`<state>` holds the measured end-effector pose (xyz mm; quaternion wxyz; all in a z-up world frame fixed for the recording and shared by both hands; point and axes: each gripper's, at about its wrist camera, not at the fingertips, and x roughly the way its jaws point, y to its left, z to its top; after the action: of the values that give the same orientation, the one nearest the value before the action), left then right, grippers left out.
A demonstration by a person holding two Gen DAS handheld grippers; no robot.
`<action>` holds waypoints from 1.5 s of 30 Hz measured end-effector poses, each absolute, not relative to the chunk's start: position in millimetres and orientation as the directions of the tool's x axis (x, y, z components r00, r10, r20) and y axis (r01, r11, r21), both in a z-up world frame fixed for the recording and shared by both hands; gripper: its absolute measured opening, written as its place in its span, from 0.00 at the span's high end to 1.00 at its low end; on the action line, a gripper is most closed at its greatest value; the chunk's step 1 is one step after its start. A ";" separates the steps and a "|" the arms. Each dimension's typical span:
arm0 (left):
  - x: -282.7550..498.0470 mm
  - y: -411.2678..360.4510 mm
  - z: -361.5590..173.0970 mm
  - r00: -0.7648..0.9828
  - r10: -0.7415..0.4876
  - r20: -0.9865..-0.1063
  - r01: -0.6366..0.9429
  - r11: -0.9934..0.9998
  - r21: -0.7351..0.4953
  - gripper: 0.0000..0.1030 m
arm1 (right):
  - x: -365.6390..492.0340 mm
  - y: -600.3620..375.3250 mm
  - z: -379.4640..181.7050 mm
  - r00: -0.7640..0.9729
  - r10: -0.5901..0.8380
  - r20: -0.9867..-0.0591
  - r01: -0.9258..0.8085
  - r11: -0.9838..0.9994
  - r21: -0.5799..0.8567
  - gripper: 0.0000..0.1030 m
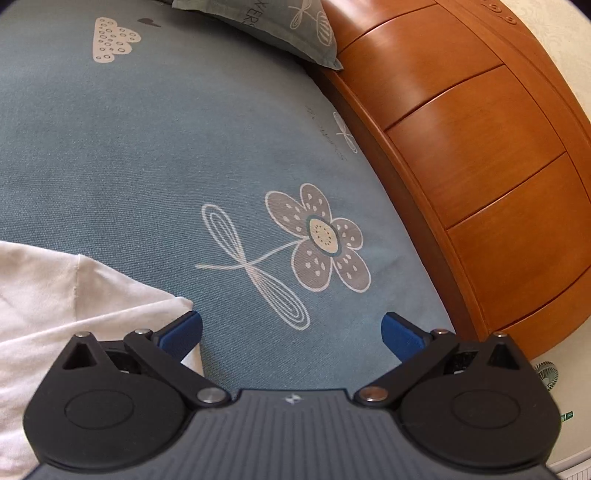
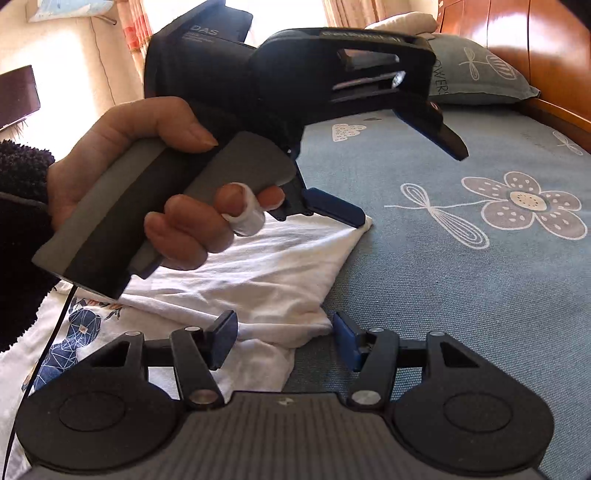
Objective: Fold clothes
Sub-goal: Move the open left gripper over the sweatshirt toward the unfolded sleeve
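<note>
A white garment (image 2: 266, 273) lies partly folded on the blue bedsheet (image 2: 461, 295), with a blue geometric print (image 2: 74, 332) showing at its lower left. My right gripper (image 2: 284, 339) is open, and a folded edge of the garment lies between its fingers. A hand (image 2: 147, 177) holds my left gripper (image 2: 399, 177) above the garment's far corner; it is open, its lower finger (image 2: 336, 208) on or just above that corner. In the left wrist view the left gripper (image 1: 291, 332) stands open over bare sheet, its left finger (image 1: 183, 330) at the white garment (image 1: 55, 302) corner.
A wooden headboard (image 1: 480, 166) runs along the bed's right side. A blue-grey pillow (image 1: 280, 29) lies at the head of the bed, also seen as the pillow (image 2: 476, 77) in the right wrist view. The flower print (image 1: 317, 240) marks open sheet ahead. A cable (image 2: 48, 350) hangs from the left gripper's handle.
</note>
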<state>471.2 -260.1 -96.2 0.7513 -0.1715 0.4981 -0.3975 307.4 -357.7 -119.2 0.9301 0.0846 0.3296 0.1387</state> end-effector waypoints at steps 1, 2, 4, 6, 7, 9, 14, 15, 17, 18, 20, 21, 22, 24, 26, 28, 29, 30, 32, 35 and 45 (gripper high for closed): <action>466.1 -253.2 -89.8 0.199 -0.768 -0.609 0.444 0.625 -0.642 0.01 | 306.0 -359.8 -117.6 0.746 0.314 -0.587 -0.196 0.946 0.256 0.39; 464.7 -246.7 -86.0 0.207 -0.762 -0.614 0.453 0.631 -0.630 0.01 | 304.6 -361.9 -116.0 0.748 0.314 -0.585 -0.190 0.946 0.264 0.39; 460.2 -235.3 -87.0 0.212 -0.750 -0.627 0.442 0.645 -0.623 0.01 | 300.7 -366.6 -112.5 0.753 0.317 -0.577 -0.183 0.943 0.279 0.38; 458.6 -228.2 -96.6 0.177 -0.750 -0.637 0.407 0.645 -0.647 0.01 | 296.3 -371.4 -108.6 0.759 0.318 -0.569 -0.179 0.941 0.287 0.36; 458.4 -227.4 -103.1 0.157 -0.753 -0.639 0.393 0.641 -0.659 0.01 | 294.3 -373.5 -106.5 0.762 0.316 -0.566 -0.176 0.941 0.288 0.34; 456.9 -230.4 -110.6 0.187 -0.753 -0.630 0.399 0.645 -0.652 0.01 | 290.9 -377.6 -103.5 0.766 0.309 -0.563 -0.168 0.942 0.289 0.31; 461.0 -244.8 -99.8 0.182 -0.754 -0.631 0.389 0.644 -0.658 0.01 | 292.7 -384.2 -98.6 0.758 0.290 -0.585 -0.144 0.948 0.284 0.17; 458.4 -242.4 -94.9 0.178 -0.758 -0.628 0.396 0.639 -0.659 0.01 | 291.2 -387.9 -98.9 0.756 0.277 -0.593 -0.128 0.951 0.281 0.16; 447.7 -228.4 -87.3 0.186 -0.758 -0.625 0.401 0.639 -0.656 0.01 | 288.0 -394.6 -98.0 0.753 0.262 -0.604 -0.105 0.954 0.282 0.13; 440.9 -219.6 -84.9 0.190 -0.756 -0.627 0.398 0.643 -0.654 0.01 | 286.3 -397.8 -96.8 0.750 0.259 -0.608 -0.098 0.953 0.285 0.12; 427.4 -202.1 -80.1 0.199 -0.750 -0.631 0.393 0.650 -0.650 0.01 | 284.6 -402.0 -95.4 0.745 0.256 -0.616 -0.091 0.954 0.287 0.05; 420.6 -193.4 -77.7 0.203 -0.748 -0.632 0.391 0.654 -0.648 0.01 | 284.5 -403.2 -95.1 0.742 0.255 -0.620 -0.090 0.954 0.285 0.04; 417.7 -189.5 -82.0 0.198 -0.744 -0.638 0.378 0.658 -0.651 0.01 | 284.4 -404.3 -94.8 0.739 0.254 -0.624 -0.090 0.955 0.283 0.04; 412.4 -182.3 -91.3 0.185 -0.737 -0.650 0.352 0.667 -0.657 0.01 | 287.1 -403.1 -97.5 0.732 0.249 -0.634 -0.092 0.958 0.271 0.03; 412.3 -189.2 -97.2 0.167 -0.745 -0.646 0.344 0.658 -0.670 0.01 | 289.6 -400.9 -99.6 0.730 0.244 -0.639 -0.096 0.962 0.257 0.02; 412.5 -202.2 -98.3 0.148 -0.759 -0.635 0.352 0.640 -0.683 0.01 | 291.8 -398.5 -99.1 0.727 0.245 -0.641 -0.105 0.963 0.249 0.02; 412.5 -208.7 -98.8 0.138 -0.765 -0.629 0.356 0.631 -0.690 0.01 | 291.8 -398.0 -99.6 0.727 0.245 -0.641 -0.107 0.963 0.247 0.01; 412.6 -215.2 -99.4 0.128 -0.772 -0.623 0.360 0.621 -0.696 0.01 | 293.3 -398.4 -100.9 0.725 0.246 -0.643 -0.107 0.963 0.248 0.01; 412.8 -228.2 -100.5 0.108 -0.785 -0.610 0.367 0.602 -0.709 0.01 | 295.2 -398.9 -103.0 0.720 0.245 -0.650 -0.104 0.963 0.247 0.01; 409.9 -239.3 -95.0 0.114 -0.797 -0.593 0.403 0.583 -0.706 0.01 | 295.3 -401.3 -105.1 0.718 0.235 -0.656 -0.097 0.966 0.239 0.00; 413.3 -184.2 -97.8 0.175 -0.771 -0.612 0.300 0.634 -0.713 0.01 | 289.1 -409.4 -97.6 0.734 0.263 -0.626 -0.096 0.953 0.289 0.00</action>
<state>413.3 -184.2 -97.8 0.7333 -0.2230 0.5282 -0.3654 289.1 -409.4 -97.6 0.9234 0.1192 0.3518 0.0972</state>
